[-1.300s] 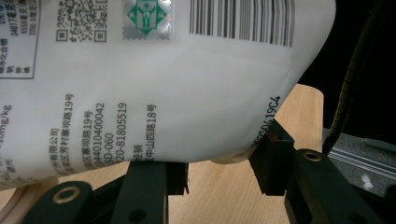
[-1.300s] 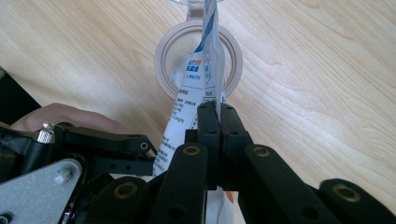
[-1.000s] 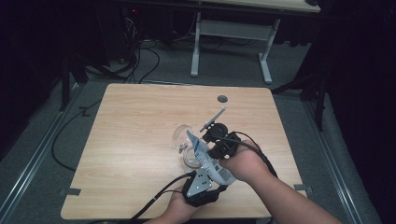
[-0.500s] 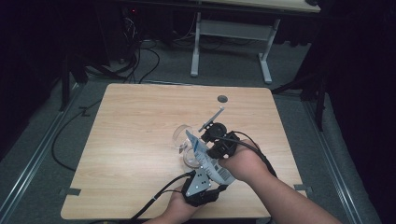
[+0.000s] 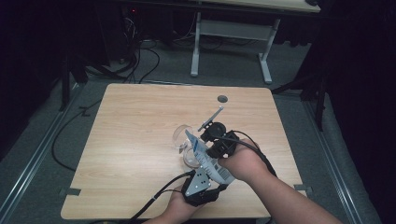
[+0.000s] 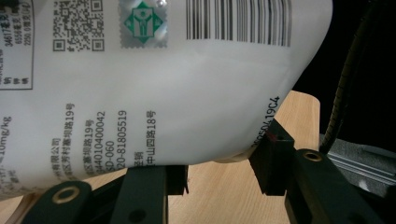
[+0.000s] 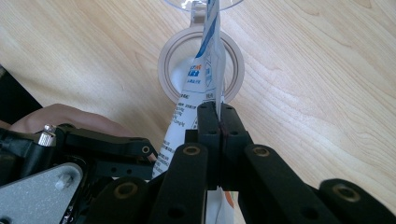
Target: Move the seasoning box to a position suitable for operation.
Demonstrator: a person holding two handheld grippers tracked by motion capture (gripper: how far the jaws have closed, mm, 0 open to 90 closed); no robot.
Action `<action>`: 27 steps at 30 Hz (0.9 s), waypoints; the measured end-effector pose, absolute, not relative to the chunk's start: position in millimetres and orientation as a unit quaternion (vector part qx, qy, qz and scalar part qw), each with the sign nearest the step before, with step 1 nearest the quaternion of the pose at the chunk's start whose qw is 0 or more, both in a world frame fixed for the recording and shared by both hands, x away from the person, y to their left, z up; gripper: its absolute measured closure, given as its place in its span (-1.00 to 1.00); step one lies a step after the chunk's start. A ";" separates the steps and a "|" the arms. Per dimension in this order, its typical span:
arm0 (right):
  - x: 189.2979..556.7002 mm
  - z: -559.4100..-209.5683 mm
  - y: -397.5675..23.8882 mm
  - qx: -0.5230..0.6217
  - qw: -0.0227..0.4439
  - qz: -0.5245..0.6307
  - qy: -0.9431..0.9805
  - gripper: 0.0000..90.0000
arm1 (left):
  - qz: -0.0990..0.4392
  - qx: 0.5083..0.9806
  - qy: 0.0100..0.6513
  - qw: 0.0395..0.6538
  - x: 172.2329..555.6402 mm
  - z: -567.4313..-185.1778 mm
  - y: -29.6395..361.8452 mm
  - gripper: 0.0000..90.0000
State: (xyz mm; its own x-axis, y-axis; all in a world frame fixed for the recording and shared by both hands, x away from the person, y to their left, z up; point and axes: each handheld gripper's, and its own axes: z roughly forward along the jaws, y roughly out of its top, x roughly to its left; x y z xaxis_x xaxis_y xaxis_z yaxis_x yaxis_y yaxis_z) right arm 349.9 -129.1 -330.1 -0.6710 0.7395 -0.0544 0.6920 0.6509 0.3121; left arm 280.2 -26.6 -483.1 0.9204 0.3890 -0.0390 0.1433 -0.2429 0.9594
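A white printed pouch (image 5: 207,157) with a barcode is held over the table between both grippers. My left gripper (image 5: 201,185) holds its lower end; in the left gripper view the pouch (image 6: 154,79) sits between the jaws and the pads (image 6: 272,148) press its sides. My right gripper (image 7: 218,122) is shut on the pouch's thin edge (image 7: 208,56), which points down at a round pale container (image 7: 233,70) with white inside. Just beyond it stands a clear glass vessel (image 5: 182,134).
The wooden table (image 5: 135,121) has a round cable hole (image 5: 222,99) near its far edge. Black cables trail from both grippers off the near edge. Dark floor, rails and another desk's legs (image 5: 196,46) lie beyond the table.
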 end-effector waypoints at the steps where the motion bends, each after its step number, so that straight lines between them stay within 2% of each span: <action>1: 350.0 -330.0 -129.2 0.395 0.089 0.134 0.905 1.00 | 0.104 0.781 0.170 0.591 280.2 -483.0 -26.6 0.38; 27: 349.1 -329.6 -127.5 0.394 0.089 0.136 0.905 1.00 | 0.106 0.781 0.169 0.591 279.8 -482.0 -25.5 0.38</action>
State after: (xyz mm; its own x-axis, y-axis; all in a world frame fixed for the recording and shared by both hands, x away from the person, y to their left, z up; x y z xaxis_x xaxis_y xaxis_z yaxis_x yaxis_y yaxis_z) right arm 349.1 -127.5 -329.6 -0.6742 0.7365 -0.0541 0.6881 0.6531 0.3162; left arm 279.8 -25.5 -482.0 0.9204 0.3895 -0.0343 0.1387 -0.2432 0.9600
